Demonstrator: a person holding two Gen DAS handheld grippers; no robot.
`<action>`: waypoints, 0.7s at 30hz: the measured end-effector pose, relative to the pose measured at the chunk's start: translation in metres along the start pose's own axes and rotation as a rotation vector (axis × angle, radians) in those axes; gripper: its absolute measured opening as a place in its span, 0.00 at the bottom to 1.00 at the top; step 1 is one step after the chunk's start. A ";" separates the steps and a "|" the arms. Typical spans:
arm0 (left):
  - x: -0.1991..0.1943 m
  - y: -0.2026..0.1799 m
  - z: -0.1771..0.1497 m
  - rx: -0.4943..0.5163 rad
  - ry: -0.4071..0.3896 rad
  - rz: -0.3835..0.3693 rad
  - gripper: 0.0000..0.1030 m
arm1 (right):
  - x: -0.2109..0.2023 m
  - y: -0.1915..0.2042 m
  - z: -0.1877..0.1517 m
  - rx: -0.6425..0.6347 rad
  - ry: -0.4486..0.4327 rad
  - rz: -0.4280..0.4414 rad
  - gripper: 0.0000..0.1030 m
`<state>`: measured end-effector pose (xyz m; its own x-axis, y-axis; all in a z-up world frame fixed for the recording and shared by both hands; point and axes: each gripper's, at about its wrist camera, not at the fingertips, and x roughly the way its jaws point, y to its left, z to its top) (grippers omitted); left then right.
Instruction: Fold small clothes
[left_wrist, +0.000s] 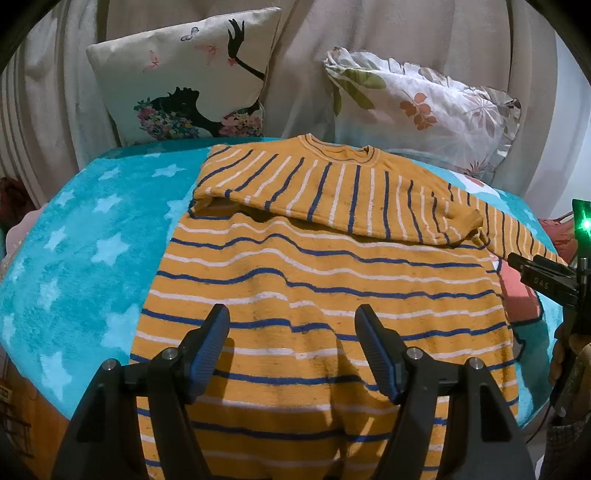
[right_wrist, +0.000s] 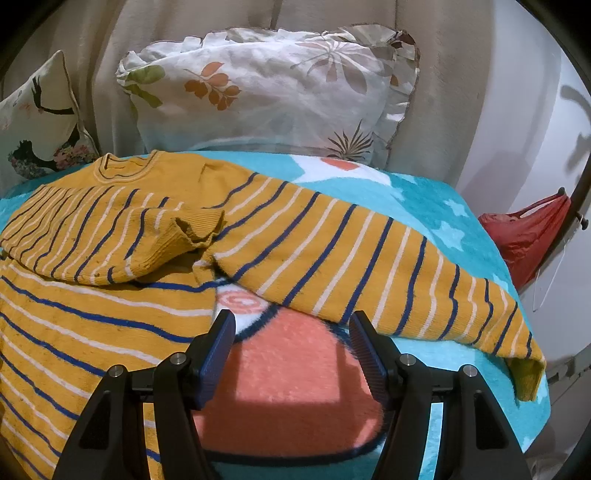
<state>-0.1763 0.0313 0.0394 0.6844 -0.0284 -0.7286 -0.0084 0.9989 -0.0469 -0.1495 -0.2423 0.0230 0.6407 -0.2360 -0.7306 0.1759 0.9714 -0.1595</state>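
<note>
A small orange sweater (left_wrist: 317, 280) with blue and white stripes lies flat on a turquoise star blanket (left_wrist: 92, 236). Its left sleeve (left_wrist: 332, 192) is folded across the chest. Its right sleeve (right_wrist: 351, 266) stretches out to the right over the blanket (right_wrist: 443, 206), its cuff (right_wrist: 528, 376) hanging at the edge. My left gripper (left_wrist: 291, 321) is open and empty above the sweater's lower body. My right gripper (right_wrist: 291, 325) is open and empty above the blanket's pink patch (right_wrist: 288, 369), just in front of the right sleeve. It also shows in the left wrist view (left_wrist: 543, 273), at the right edge.
Two pillows lean on the beige backrest: a printed one (left_wrist: 192, 77) on the left and a leaf-patterned one (right_wrist: 266, 88) on the right. A red bag (right_wrist: 524, 236) hangs beyond the blanket's right edge.
</note>
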 end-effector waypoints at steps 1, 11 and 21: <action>0.000 0.000 0.000 0.000 0.001 -0.001 0.67 | 0.000 0.000 0.000 0.001 0.001 0.000 0.67; 0.004 -0.002 0.001 0.000 0.005 -0.004 0.68 | 0.005 -0.005 0.000 0.012 0.012 -0.006 0.67; 0.005 -0.003 0.001 0.000 0.006 -0.003 0.68 | 0.007 -0.006 0.000 0.010 0.018 -0.010 0.67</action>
<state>-0.1726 0.0279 0.0365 0.6799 -0.0319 -0.7326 -0.0062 0.9988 -0.0492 -0.1467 -0.2499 0.0189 0.6253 -0.2447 -0.7410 0.1896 0.9688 -0.1599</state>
